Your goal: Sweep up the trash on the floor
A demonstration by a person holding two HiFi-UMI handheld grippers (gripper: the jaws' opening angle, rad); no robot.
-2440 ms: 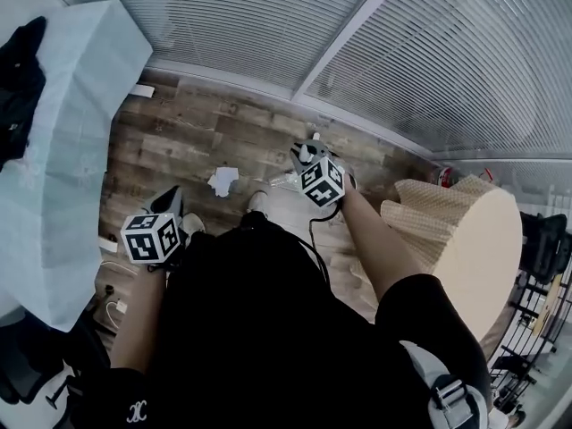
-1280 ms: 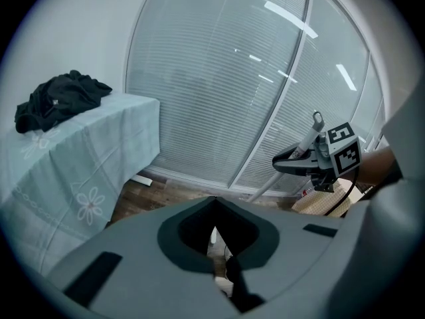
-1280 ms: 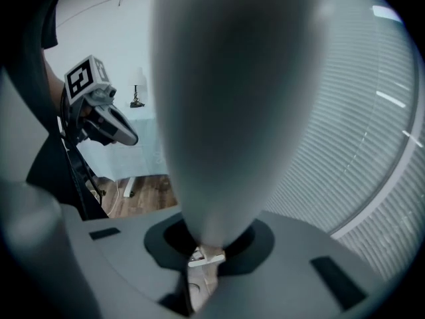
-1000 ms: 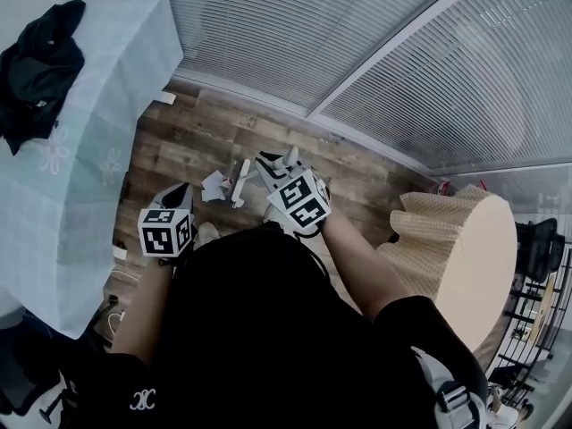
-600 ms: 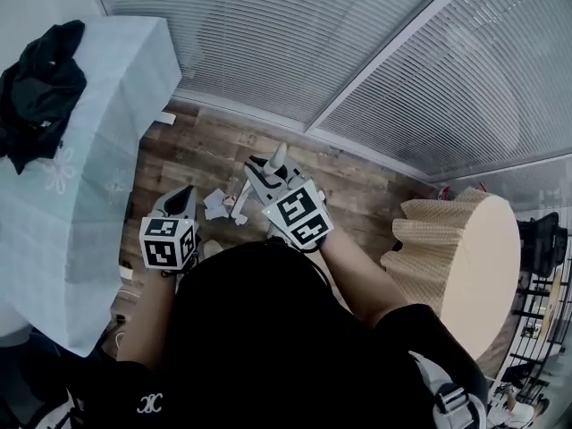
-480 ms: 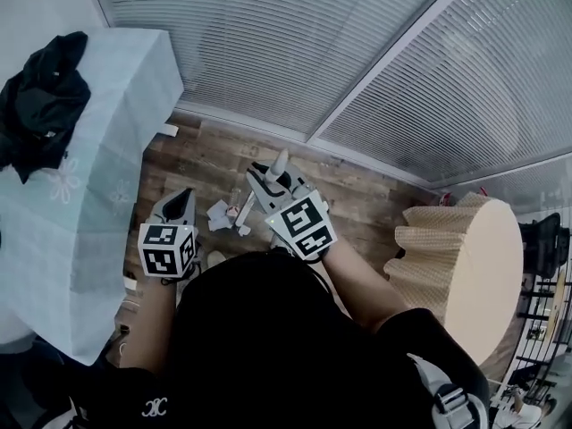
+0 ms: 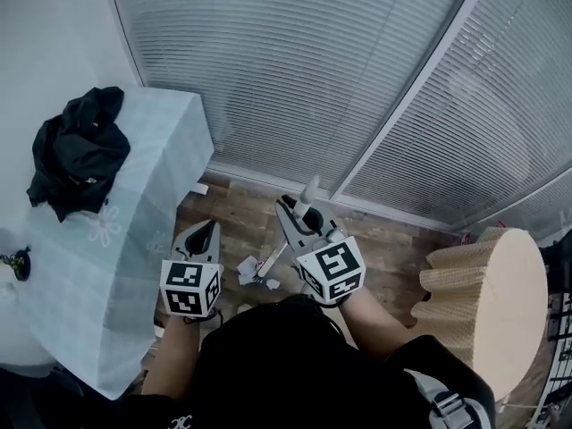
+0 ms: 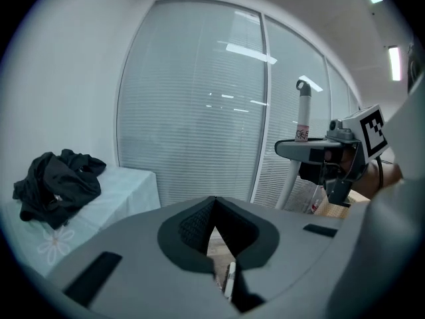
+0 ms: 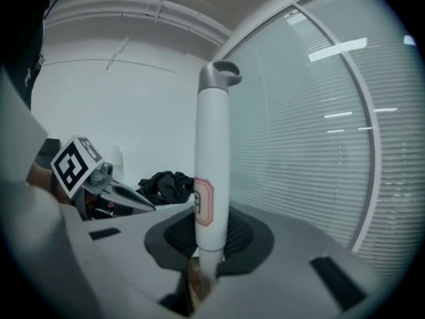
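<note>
Crumpled white paper trash (image 7: 248,265) lies on the wood floor (image 7: 239,211) between my two grippers. My right gripper (image 7: 293,214) is shut on a white broom handle (image 7: 307,193) with a grey loop cap. The handle stands upright between the pads in the right gripper view (image 9: 212,151), and its lower end slants down beside the trash. My left gripper (image 7: 208,228) hangs to the left of the trash. Its pads meet at the tip (image 8: 212,201), and a thin white strip shows low in the gap. The broom's head is hidden.
A table under a pale blue cloth (image 7: 134,204) stands at the left with a black garment (image 7: 79,150) on it. Window blinds (image 7: 313,79) close off the far side. A beige ribbed round stand (image 7: 487,293) is at the right.
My right gripper has carried the handle left, from beside the beige stand to the trash. The left gripper stayed shut at the left. The head view has tipped up towards the blinds.
</note>
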